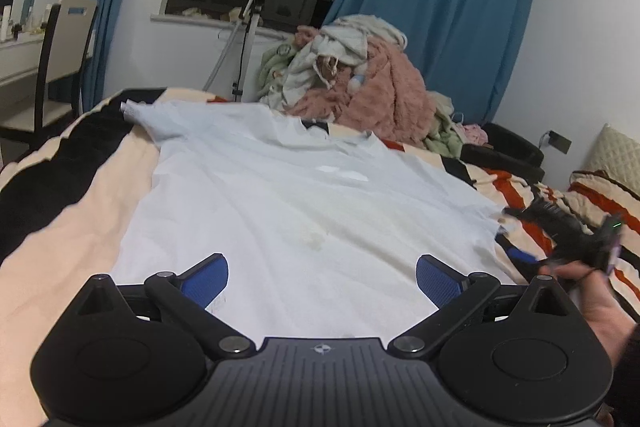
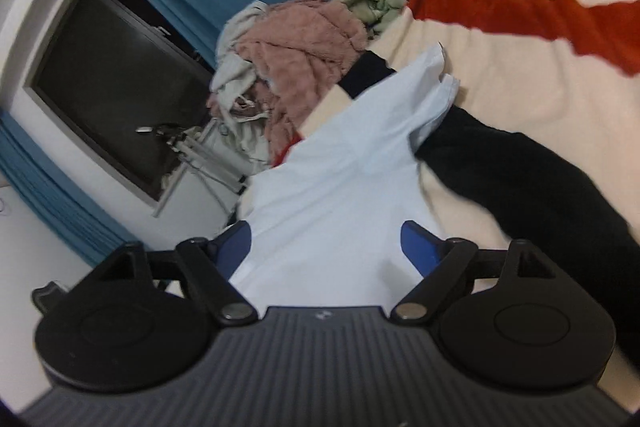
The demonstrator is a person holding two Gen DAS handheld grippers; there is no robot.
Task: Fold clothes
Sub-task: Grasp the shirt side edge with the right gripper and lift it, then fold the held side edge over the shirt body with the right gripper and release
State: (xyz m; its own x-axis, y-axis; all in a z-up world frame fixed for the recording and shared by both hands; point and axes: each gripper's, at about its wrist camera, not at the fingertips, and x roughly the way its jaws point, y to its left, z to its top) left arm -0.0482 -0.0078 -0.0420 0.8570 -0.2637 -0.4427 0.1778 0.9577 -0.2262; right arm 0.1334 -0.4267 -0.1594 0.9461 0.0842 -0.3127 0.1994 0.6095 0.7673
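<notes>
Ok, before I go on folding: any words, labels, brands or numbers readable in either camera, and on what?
No readable text in either view.
White patches on the chest of the pale blue shirt: blurred, nothing legible.
Round emblem on the left gripper body: a symbol, no letters.
Small mark on the right gripper body: too small to read.

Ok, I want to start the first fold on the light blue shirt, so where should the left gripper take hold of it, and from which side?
Probably the hem of the light blue shirt, which lies flat on the striped blanket right under the open left gripper. Come in low from the near side, so one finger slips under the edge; the sleeves and collar lie farther off.
</notes>
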